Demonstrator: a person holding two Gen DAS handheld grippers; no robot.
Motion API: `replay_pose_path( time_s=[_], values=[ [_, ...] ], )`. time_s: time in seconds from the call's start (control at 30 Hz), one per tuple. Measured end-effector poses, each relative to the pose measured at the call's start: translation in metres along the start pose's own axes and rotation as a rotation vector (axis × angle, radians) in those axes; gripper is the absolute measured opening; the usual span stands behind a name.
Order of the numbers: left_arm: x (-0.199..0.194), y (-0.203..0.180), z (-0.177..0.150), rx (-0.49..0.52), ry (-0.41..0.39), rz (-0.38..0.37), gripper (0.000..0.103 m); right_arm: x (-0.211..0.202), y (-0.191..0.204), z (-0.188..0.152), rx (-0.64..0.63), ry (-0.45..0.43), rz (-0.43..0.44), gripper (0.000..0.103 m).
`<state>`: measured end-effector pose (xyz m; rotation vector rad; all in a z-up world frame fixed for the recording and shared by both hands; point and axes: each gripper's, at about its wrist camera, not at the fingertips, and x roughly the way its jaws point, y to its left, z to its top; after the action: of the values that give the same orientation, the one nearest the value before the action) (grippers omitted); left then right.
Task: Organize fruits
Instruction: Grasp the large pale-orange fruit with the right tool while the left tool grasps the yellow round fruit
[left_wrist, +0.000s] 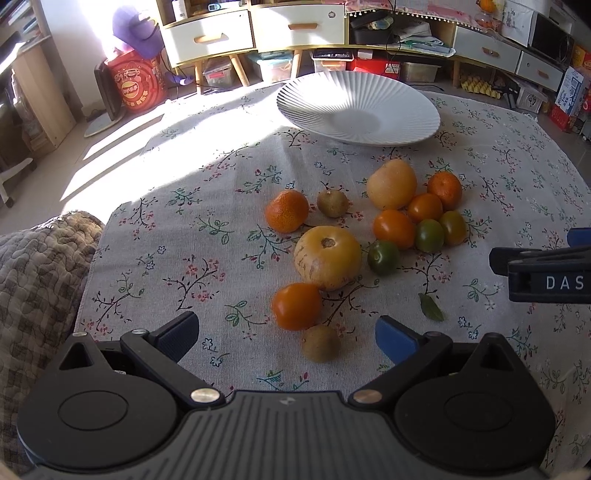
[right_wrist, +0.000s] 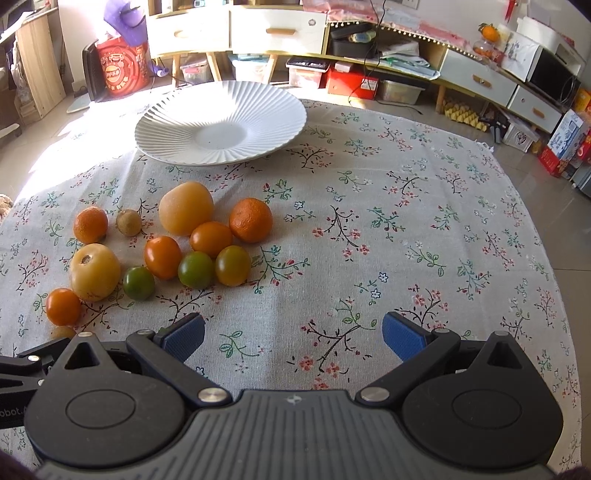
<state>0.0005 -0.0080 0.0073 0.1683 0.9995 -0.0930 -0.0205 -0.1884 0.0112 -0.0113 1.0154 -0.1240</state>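
Several fruits lie loose on the floral tablecloth (left_wrist: 192, 236): a big yellow fruit (left_wrist: 327, 257), a second yellow fruit (left_wrist: 391, 184), a mandarin (left_wrist: 286, 211), an orange tomato (left_wrist: 296, 306), green tomatoes (left_wrist: 383, 257) and a small brown fruit (left_wrist: 320, 343). A white ribbed plate (left_wrist: 399, 96) stands empty behind them. My left gripper (left_wrist: 286, 338) is open, the small brown fruit between its fingers. My right gripper (right_wrist: 293, 334) is open and empty over bare cloth, right of the fruits (right_wrist: 195, 269); the plate (right_wrist: 266, 103) is far left ahead.
The right gripper's body (left_wrist: 546, 275) shows at the right edge of the left wrist view. A loose green leaf (left_wrist: 430, 307) lies on the cloth. A quilted cushion (left_wrist: 37, 280) lies at the table's left. Shelves and boxes (left_wrist: 332, 55) stand behind the table.
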Motion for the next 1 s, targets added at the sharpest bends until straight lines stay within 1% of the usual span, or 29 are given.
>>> replay_pose_path(
  time_s=[0.1, 0.13, 0.23, 0.3, 0.33, 0.37, 0.4, 0.43, 0.47, 0.53, 0.57, 0.6, 0.67, 0.73, 0.8, 0.83, 1.0],
  values=[
    [0.001, 0.003, 0.006, 0.018, -0.045, -0.006, 0.093, -0.001, -0.005, 0.01, -0.022, -0.02, 0.006, 0.103],
    [0.0, 0.005, 0.008, 0.025, -0.063, -0.008, 0.093, 0.001, -0.006, 0.013, -0.03, -0.01, 0.007, 0.103],
    [0.001, 0.009, 0.016, 0.047, -0.082, -0.028, 0.093, 0.004, -0.008, 0.022, -0.03, -0.017, 0.048, 0.103],
    [0.003, 0.013, 0.019, 0.054, -0.078, -0.054, 0.093, 0.008, -0.008, 0.028, -0.024, -0.028, 0.11, 0.103],
    [0.004, 0.015, 0.021, 0.063, -0.074, -0.066, 0.093, 0.005, -0.008, 0.03, -0.01, -0.085, 0.149, 0.103],
    [0.006, 0.017, 0.024, 0.08, -0.066, -0.081, 0.093, 0.004, -0.007, 0.033, -0.003, -0.112, 0.189, 0.103],
    [0.008, 0.018, 0.026, 0.097, -0.059, -0.097, 0.093, 0.005, -0.006, 0.036, -0.011, -0.115, 0.208, 0.103],
    [0.01, 0.019, 0.028, 0.113, -0.051, -0.114, 0.093, 0.002, -0.005, 0.038, -0.003, -0.145, 0.26, 0.103],
    [0.012, 0.021, 0.03, 0.127, -0.046, -0.128, 0.093, 0.001, -0.004, 0.041, 0.0, -0.154, 0.295, 0.103],
    [0.016, 0.023, 0.033, 0.146, -0.054, -0.143, 0.093, 0.001, 0.0, 0.048, -0.02, -0.156, 0.335, 0.103],
    [0.018, 0.025, 0.033, 0.151, -0.063, -0.15, 0.093, 0.005, 0.002, 0.05, -0.029, -0.137, 0.349, 0.103],
    [0.02, 0.026, 0.033, 0.152, -0.075, -0.158, 0.093, 0.007, 0.003, 0.052, -0.032, -0.132, 0.362, 0.103],
    [0.026, 0.029, 0.033, 0.141, -0.072, -0.179, 0.092, 0.012, 0.007, 0.055, -0.051, -0.126, 0.377, 0.103],
    [0.032, 0.032, 0.035, 0.119, -0.04, -0.232, 0.09, 0.019, 0.01, 0.057, -0.065, -0.114, 0.385, 0.103],
    [0.038, 0.033, 0.036, 0.103, -0.023, -0.281, 0.085, 0.025, 0.013, 0.056, -0.076, -0.097, 0.404, 0.101],
    [0.039, 0.034, 0.037, 0.1, -0.023, -0.293, 0.084, 0.028, 0.015, 0.057, -0.087, -0.096, 0.409, 0.099],
    [0.047, 0.031, 0.035, 0.11, -0.019, -0.352, 0.07, 0.034, 0.022, 0.058, -0.126, -0.101, 0.403, 0.088]
  ],
)
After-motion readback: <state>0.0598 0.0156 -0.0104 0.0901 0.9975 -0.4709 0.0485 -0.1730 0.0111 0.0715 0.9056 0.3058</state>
